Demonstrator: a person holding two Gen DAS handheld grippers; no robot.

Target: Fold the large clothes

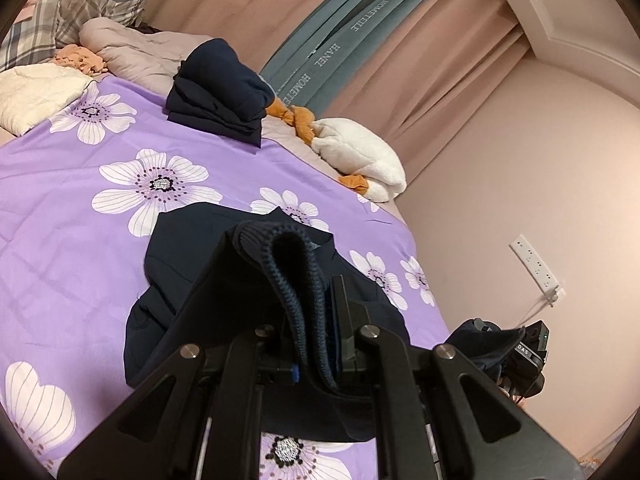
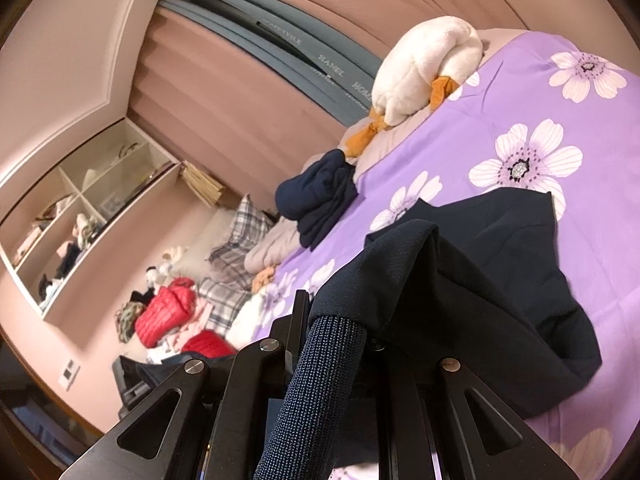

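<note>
Left gripper [image 1: 304,280] and right gripper [image 2: 340,320] both clamp the navy garment's [image 1: 180,264] ribbed hem; its body trails onto the bed [image 1: 60,200].

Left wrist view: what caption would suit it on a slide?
Left gripper shut on the ribbed hem of a navy garment over a purple floral bedsheet.

Ribbed navy garment hem [image 1: 298,280] covers the left gripper's fingertips; white wall shelf [image 2: 86,204] contents blurred, indistinct.
</note>
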